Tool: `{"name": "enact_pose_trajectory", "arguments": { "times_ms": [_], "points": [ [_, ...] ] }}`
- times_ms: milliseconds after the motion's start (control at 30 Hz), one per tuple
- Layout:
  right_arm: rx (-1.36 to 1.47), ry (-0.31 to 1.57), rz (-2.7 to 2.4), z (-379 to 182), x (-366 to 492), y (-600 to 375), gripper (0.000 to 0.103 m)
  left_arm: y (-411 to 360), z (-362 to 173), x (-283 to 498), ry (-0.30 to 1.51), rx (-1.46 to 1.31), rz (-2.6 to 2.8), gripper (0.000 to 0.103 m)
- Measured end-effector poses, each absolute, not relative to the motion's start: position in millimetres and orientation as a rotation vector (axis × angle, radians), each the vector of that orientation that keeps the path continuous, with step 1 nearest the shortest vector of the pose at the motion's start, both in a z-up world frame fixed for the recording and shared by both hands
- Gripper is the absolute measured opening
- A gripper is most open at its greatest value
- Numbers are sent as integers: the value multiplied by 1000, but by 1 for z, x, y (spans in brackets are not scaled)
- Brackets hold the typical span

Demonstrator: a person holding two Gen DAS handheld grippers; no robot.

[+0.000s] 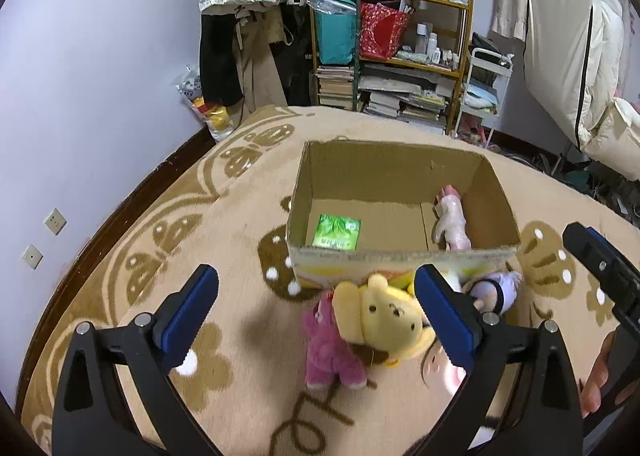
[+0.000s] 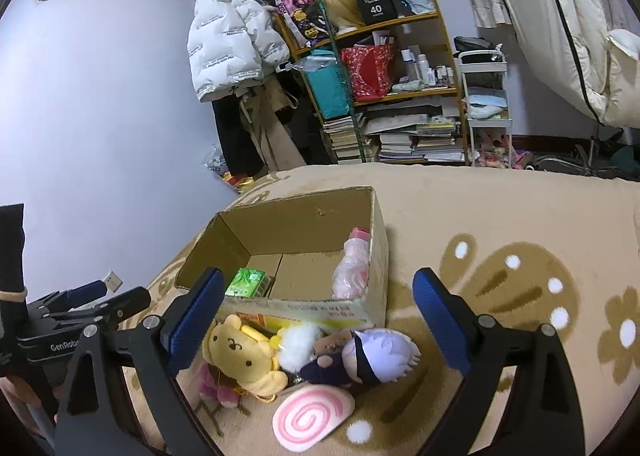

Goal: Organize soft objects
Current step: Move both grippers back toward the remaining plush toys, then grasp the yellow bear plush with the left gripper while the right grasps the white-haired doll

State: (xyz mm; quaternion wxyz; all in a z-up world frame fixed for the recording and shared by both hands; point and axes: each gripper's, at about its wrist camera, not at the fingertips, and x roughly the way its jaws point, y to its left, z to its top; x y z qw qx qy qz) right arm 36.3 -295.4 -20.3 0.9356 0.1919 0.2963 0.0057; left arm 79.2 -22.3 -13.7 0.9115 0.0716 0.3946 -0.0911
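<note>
Left wrist view first: the beige patterned blanket (image 1: 120,240) fills the lower field, and on it at 12 o'clock from the jaws stands the open cardboard box (image 1: 384,176), already holding a pink wrapped toy (image 1: 452,222) along its right wall and a green packet (image 1: 337,232) at its near-left corner. Just outside the box's near wall lies the heap of soft toys not yet put away. The yellow bear plush (image 1: 384,320) sits between the fingers of the left gripper (image 1: 316,312), toward the right finger, its pink-clad body trailing toward 6 o'clock; those jaws are spread wide and hold nothing. In the right wrist view the right gripper (image 2: 318,312) is likewise spread and empty, with the lilac-haired doll (image 2: 368,356) lying across at about 5 o'clock of its centre, long axis roughly left to right, and the pink swirl cushion (image 2: 312,416) at 6 o'clock. By my judgement the left gripper is nearer the bear, the right nearer the doll.
</note>
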Motion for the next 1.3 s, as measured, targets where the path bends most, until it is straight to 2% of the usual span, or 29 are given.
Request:
{"name": "enact_pose_trajectory", "arguments": {
  "times_ms": [533,1300],
  "points": [
    [405,682,-31,-37,21,-296,99,-32,-31,68,892,200,-207,98],
    [487,823,-80,-87,56,-309,99,-68,-76,90,962,287,-233,98]
  ]
}}
